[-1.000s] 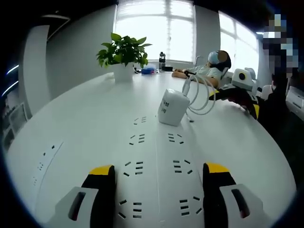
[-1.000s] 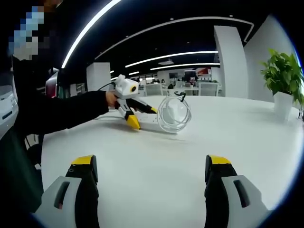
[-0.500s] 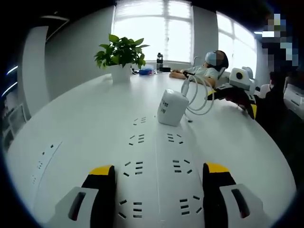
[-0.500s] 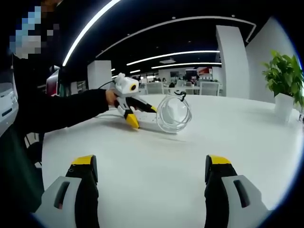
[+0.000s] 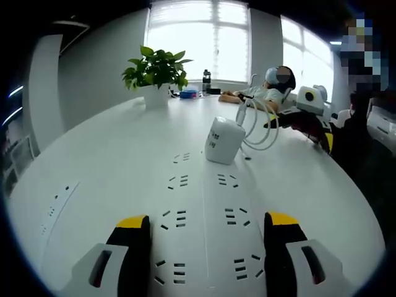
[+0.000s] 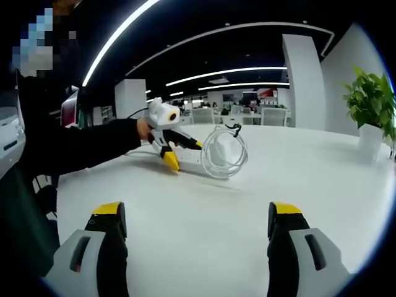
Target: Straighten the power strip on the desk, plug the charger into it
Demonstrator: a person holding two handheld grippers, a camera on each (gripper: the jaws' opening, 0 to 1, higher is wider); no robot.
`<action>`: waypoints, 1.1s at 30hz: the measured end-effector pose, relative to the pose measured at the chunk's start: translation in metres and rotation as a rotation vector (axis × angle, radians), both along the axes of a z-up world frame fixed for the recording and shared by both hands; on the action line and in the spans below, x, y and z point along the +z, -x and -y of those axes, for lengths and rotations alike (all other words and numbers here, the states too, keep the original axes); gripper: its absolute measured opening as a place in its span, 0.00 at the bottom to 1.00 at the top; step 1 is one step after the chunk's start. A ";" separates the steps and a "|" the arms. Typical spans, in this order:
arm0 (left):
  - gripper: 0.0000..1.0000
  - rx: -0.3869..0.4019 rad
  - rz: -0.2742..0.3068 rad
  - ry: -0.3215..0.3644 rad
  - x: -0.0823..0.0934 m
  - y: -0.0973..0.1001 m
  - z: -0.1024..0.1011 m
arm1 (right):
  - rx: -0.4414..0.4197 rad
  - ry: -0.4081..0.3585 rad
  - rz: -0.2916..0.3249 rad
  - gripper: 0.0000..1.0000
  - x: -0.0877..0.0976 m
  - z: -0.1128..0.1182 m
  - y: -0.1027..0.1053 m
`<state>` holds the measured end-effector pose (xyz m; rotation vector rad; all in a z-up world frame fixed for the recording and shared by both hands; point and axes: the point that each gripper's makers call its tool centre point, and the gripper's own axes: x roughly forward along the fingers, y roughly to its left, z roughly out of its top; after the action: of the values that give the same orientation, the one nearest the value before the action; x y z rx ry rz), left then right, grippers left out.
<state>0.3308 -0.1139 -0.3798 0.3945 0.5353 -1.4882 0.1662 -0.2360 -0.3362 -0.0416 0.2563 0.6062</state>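
The left tongs (image 5: 207, 247) stand wide apart over the near end of the power strip (image 5: 204, 204), one jaw on each side of the white body, holding nothing; whether the jaws actually touch its edges is hard to say through the fisheye. The strip lies flat on the white counter (image 5: 111, 161) and runs away from the camera, its socket rows facing up. At its far end sits the charger (image 5: 224, 140), a white block standing on the strip or just against it, with its white cable (image 5: 260, 127) coiled in loops beside it. In the right gripper view the right tongs (image 6: 198, 247) are also wide and empty, hovering above bare counter well apart from the charger (image 6: 228, 148); the left tongs appear there at the strip's end, held by a dark-sleeved arm (image 6: 86, 145). A potted plant (image 5: 156, 71) stands further back on the counter, and a person (image 5: 266, 86) sits at its far edge. The step in hand looks like the straightening of the strip, with the plugging not yet begun. The next move likely calls for the left tongs to close on the strip's sides and square it, while the right tongs travel across to take the charger's body, clear of the cable loops.
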 end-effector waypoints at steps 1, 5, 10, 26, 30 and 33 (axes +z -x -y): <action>0.75 0.000 0.000 0.000 0.000 0.000 0.000 | 0.002 0.001 0.000 0.94 0.000 -0.001 0.000; 0.75 0.003 -0.001 -0.006 0.000 0.002 -0.003 | 0.023 -0.003 -0.011 0.98 0.002 -0.005 0.003; 0.75 0.005 -0.002 -0.013 0.000 0.007 -0.006 | 0.039 0.002 0.003 1.00 0.005 -0.009 0.005; 0.75 -0.004 -0.003 -0.013 0.001 0.016 -0.015 | 0.048 0.007 0.007 1.00 0.009 -0.013 0.008; 0.75 -0.008 -0.003 -0.014 0.001 0.019 -0.017 | 0.048 0.012 0.007 1.00 0.009 -0.013 0.009; 0.75 -0.005 -0.003 -0.012 0.001 0.021 -0.019 | 0.047 0.015 0.005 1.00 0.008 -0.014 0.009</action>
<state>0.3097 -0.0948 -0.3791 0.4032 0.5465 -1.4916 0.1572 -0.2225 -0.3282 -0.0639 0.2553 0.6512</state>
